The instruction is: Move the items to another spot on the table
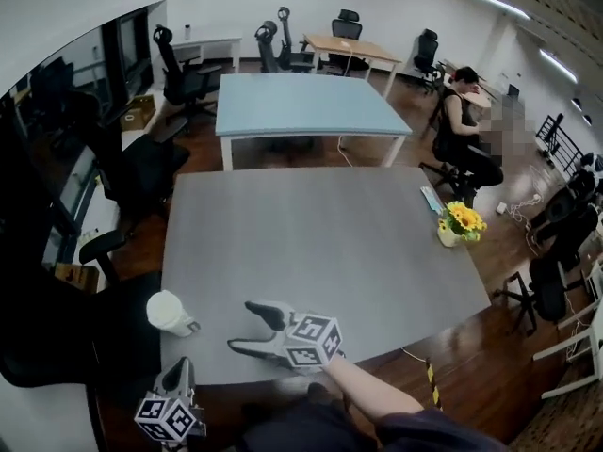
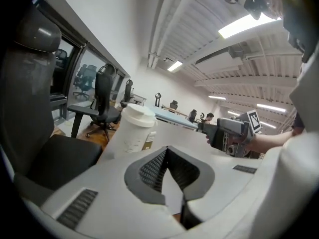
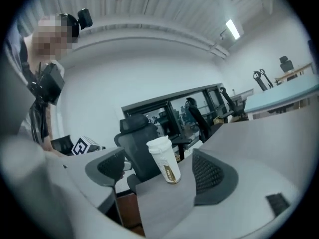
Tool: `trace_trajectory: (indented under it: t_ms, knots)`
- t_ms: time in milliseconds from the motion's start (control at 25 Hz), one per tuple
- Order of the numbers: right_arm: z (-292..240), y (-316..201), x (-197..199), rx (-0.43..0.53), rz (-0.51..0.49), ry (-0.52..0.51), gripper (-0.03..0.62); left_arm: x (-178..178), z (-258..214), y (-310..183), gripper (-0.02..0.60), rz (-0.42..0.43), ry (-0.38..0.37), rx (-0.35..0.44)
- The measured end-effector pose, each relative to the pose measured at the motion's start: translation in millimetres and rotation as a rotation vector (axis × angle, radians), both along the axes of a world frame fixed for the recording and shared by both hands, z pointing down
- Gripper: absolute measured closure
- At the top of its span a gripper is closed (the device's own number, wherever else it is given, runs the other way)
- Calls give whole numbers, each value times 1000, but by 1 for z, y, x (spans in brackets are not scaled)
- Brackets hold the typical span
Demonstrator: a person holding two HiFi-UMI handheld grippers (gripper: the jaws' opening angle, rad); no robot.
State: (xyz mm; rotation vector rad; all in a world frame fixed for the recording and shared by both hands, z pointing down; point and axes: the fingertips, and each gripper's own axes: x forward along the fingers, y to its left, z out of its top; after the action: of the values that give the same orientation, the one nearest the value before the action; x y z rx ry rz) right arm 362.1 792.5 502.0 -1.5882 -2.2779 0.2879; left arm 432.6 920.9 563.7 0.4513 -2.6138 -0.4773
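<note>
Upright near the left edge of the grey table (image 1: 311, 252), at the lower left of the head view: a white paper cup (image 1: 170, 313) with a white lid. On its side, in the right gripper view, a gold-brown label (image 3: 171, 174) with white script, too small to read. Same label at the middle left of the left gripper view as a brownish strip (image 2: 148, 139), equally illegible.

Right gripper (image 1: 242, 326) low in the centre of the head view, over the table's near edge, pointing left toward the cup, jaws spread wide and pressing on nothing. In its own view, the cup framed in the gap between the two dark ribbed pads (image 3: 212, 176) but beyond their tips, untouched.

Left gripper (image 1: 177, 370) at the bottom left of the head view, off the table's corner, just below the cup. Jaws together, dark ribbed pads (image 2: 154, 168) meeting at the tips, nothing held.

A marker cube (image 1: 314, 339) on each gripper: black-and-white square patterns only, no letters.

Farther off: sunflowers (image 1: 461, 222) in a small vase at the grey table's right edge, a pale blue table (image 1: 301, 102) at upper centre, black office chairs (image 1: 184, 73) at upper left, a seated person (image 1: 462, 125) at upper right.
</note>
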Motion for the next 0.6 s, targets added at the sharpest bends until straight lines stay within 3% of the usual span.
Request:
trace_trajectory:
  t_ms: [240, 360, 440, 520, 600]
  knots:
    - [-22, -61, 18, -143, 39, 20, 212, -9, -8, -72, 569, 122, -7, -26]
    - [-31, -101, 32, -190, 29, 15, 353, -18, -9, -123, 569, 165, -33, -48]
    - [-37, -129, 42, -191, 16, -8, 508, -23, -15, -162, 569, 204, -59, -67]
    - [-43, -155, 48, -194, 18, -25, 588, -26, -23, -199, 569, 243, -74, -70]
    - [-47, -182, 57, -199, 23, -28, 615, -22, -28, -233, 569, 275, -76, -66]
